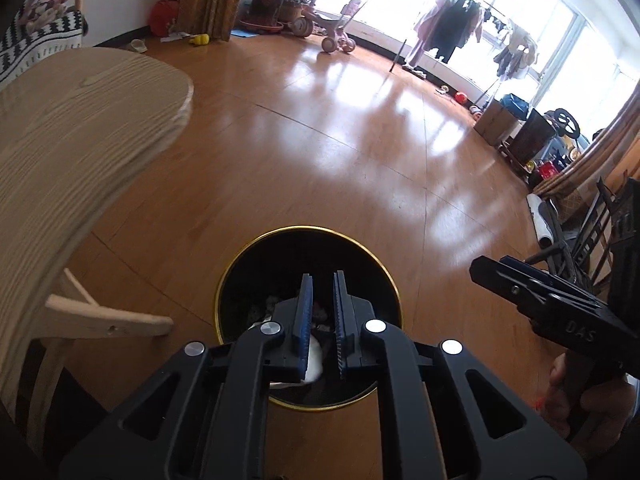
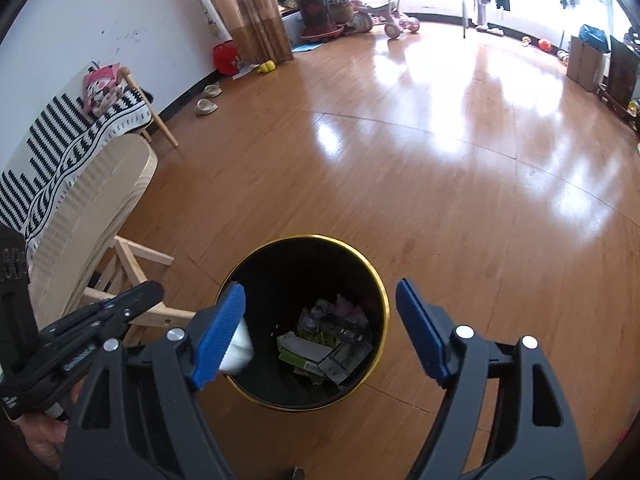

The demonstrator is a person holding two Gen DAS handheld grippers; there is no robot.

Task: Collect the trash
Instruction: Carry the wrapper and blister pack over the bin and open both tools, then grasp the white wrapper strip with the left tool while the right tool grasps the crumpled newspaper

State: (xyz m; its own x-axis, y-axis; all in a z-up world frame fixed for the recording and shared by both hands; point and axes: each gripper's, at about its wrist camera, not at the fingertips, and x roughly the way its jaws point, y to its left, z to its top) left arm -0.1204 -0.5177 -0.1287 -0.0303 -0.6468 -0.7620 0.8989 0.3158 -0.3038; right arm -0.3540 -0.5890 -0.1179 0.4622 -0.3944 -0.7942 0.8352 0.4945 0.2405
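Left tongs (image 1: 323, 280) are nearly shut and look empty, pointing down over the black bin (image 1: 236, 276). Right tongs (image 2: 320, 300) are wide open. A white tissue (image 2: 240, 350) sits against the left finger (image 2: 218, 334), just above the bin's near rim, so it should drop straight down inside.

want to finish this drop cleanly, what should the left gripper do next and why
Probably open the left gripper: its jaws are shut with what looks like a white tissue between them, and it hangs right over the mouth of the open black bin. Letting go here should drop the tissue inside.
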